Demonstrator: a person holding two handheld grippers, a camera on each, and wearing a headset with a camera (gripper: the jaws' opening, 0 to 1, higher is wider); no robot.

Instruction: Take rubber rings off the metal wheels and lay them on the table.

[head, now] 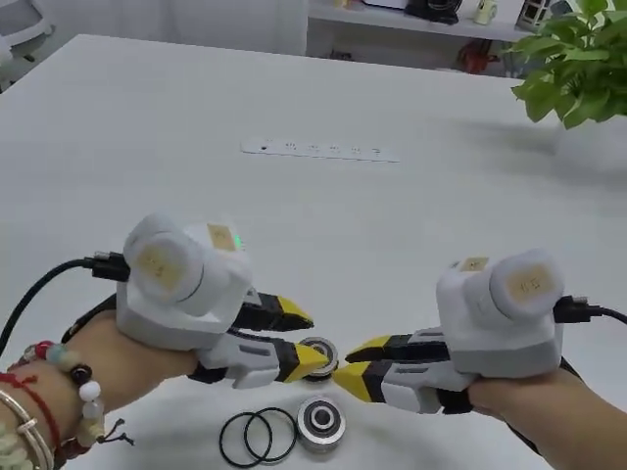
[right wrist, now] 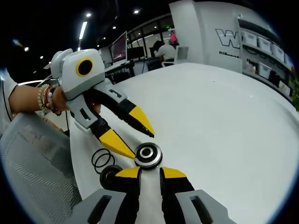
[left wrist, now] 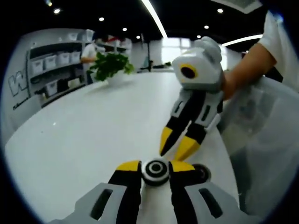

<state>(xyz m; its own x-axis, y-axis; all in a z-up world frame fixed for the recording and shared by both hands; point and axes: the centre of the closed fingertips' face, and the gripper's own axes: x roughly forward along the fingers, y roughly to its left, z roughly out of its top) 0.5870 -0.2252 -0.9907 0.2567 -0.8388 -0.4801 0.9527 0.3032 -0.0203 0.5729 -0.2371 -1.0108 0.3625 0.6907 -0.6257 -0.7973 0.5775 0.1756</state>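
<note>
Two rubber rings [head: 246, 437] lie beside two metal wheels [head: 320, 423].

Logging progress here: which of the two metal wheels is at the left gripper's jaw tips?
The farther wheel, right at the left gripper and its yellow tips; the other wheel lies apart from both grippers, beside two loose rubber rings.

a wide white worktop [head: 147, 127] with a power strip [head: 318, 150], a leafy plant [head: 573, 59], shelves of bins [left wrist: 52, 60], ceiling strip lights [left wrist: 153, 16].
</note>
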